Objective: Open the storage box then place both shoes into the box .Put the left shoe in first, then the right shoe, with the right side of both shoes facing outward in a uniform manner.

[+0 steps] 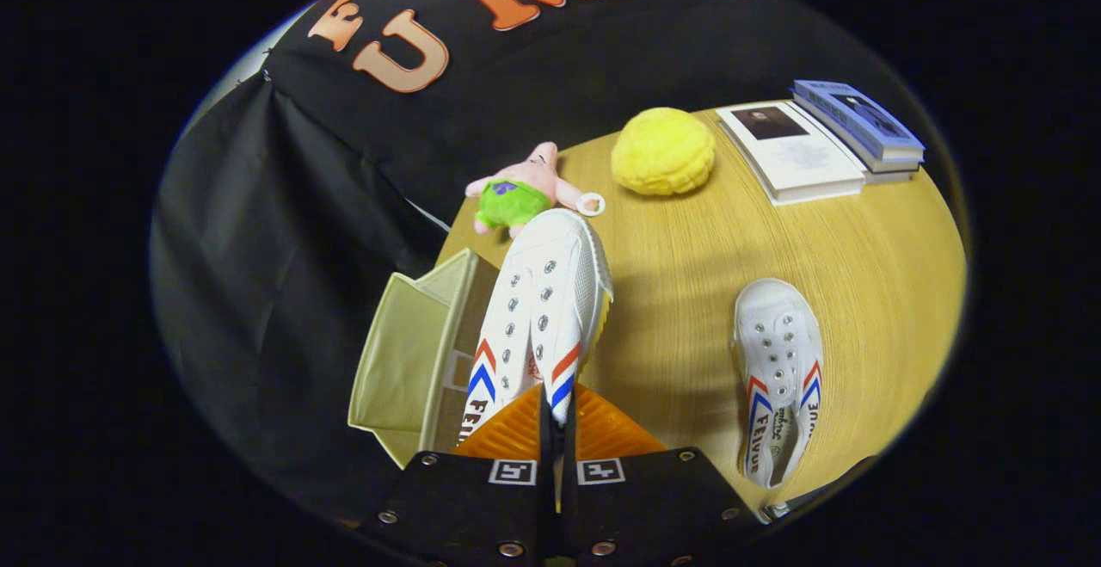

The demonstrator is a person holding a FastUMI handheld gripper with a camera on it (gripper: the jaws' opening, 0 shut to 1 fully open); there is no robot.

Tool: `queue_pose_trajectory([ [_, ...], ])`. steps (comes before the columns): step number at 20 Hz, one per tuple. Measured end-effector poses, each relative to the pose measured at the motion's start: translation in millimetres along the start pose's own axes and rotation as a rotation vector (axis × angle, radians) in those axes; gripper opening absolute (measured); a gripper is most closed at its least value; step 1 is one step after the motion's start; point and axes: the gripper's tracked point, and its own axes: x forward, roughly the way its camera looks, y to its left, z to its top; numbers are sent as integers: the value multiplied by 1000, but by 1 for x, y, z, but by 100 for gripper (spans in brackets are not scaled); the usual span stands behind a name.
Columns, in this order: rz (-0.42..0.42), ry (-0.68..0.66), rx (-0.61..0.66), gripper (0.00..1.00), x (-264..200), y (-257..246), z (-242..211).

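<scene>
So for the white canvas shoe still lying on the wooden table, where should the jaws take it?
Judging by its pose, grip the white canvas shoe at the heel collar, coming from above: it rests on its sole, opening up, heel toward the gripper. The jaws are now shut on the other white shoe, over the open beige box.

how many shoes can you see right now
2. One white shoe is pinched at its heel end between the gripper jaws, held over the open storage box. The other shoe lies on the table, off to the right of the jaws.
</scene>
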Motion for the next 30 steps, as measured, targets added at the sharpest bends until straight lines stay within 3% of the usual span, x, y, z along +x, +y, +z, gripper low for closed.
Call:
queue_pose_trajectory([
  [7,108,-28,-132,3,14,87,30],
  [15,189,62,-297,3,79,153,-15],
  [20,138,72,-388,3,93,160,-24],
  [30,89,222,-278,3,94,154,-36],
])
